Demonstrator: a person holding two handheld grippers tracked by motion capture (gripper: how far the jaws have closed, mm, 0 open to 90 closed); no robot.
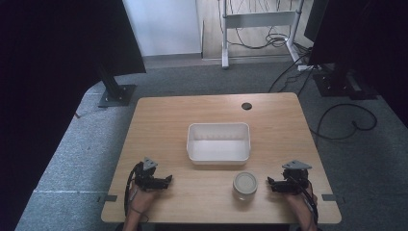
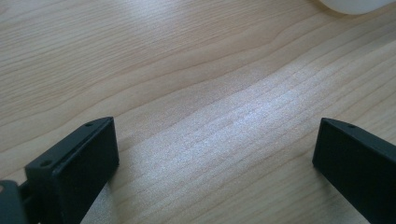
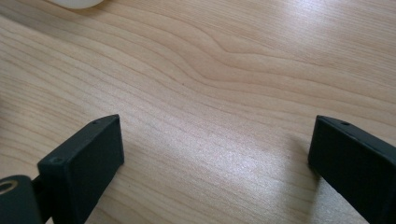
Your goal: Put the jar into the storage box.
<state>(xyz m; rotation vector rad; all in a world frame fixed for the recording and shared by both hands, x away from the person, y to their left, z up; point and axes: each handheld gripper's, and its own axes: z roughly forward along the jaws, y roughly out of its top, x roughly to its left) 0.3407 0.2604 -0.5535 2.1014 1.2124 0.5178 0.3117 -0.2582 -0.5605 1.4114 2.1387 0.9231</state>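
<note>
Pale wood grain runs under both grippers, and nothing lies between their fingers, so the work looks to be at its very start: an approach not yet begun. In the high view the left gripper (image 1: 166, 180) rests near the front left of the worktop (image 1: 159, 120), its fingers set wide on bare wood, and the right gripper (image 1: 270, 183) sits at the front right, fingers equally wide and pointing toward the jar (image 1: 245, 185). The jar stands upright near the front edge, just beside the right gripper and in front of the tub (image 1: 219, 143), apart from both. My guess is that the jar is meant for the tub, which appears empty; the next move would call for the right gripper to slide in level, straddle the jar's side below the lid, and close before lifting it over the near wall. Much is hard to read: the jar's contents cannot be told from above, and its lid hides the body. In the left gripper view a white curved edge (image 2: 355, 4) is cut off at the top, and the right gripper view has a similar white sliver (image 3: 77, 3); which vessel each belongs to is unclear.
</note>
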